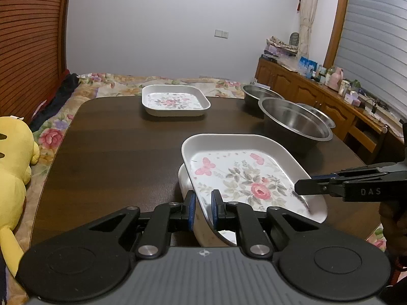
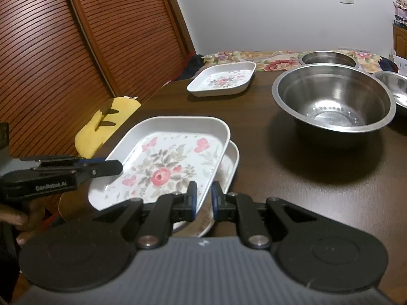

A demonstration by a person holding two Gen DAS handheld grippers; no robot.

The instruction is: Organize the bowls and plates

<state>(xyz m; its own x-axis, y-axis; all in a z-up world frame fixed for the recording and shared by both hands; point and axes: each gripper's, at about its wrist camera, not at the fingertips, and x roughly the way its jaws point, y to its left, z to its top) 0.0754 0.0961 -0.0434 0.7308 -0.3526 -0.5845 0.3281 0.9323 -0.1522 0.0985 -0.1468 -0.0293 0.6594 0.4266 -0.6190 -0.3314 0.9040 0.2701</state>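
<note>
A white square floral plate [image 1: 241, 178] [image 2: 165, 162] is held tilted just above a second matching plate [image 1: 184, 183] [image 2: 230, 162] on the dark wooden table [image 1: 114, 152]. My left gripper [image 1: 203, 207] [image 2: 119, 166] is shut on the top plate's near-left rim. At the opposite rim, my right gripper [image 2: 203, 198] [image 1: 300, 188] is shut on the same plate. A third floral plate [image 1: 175, 100] [image 2: 221, 80] lies at the table's far side. Three steel bowls sit on the right: a large one [image 1: 295, 122] [image 2: 333, 101], one behind it [image 1: 259, 92] [image 2: 328, 58], one further right [image 1: 323, 115] [image 2: 394, 86].
A yellow plush toy [image 1: 12, 165] [image 2: 106, 124] lies on the floral bedcover [image 1: 51, 137] left of the table. A slatted wooden door [image 2: 76, 50] stands behind it. A wooden sideboard [image 1: 318, 94] with bottles runs along the right wall. A hand [image 2: 15, 218] holds the left gripper.
</note>
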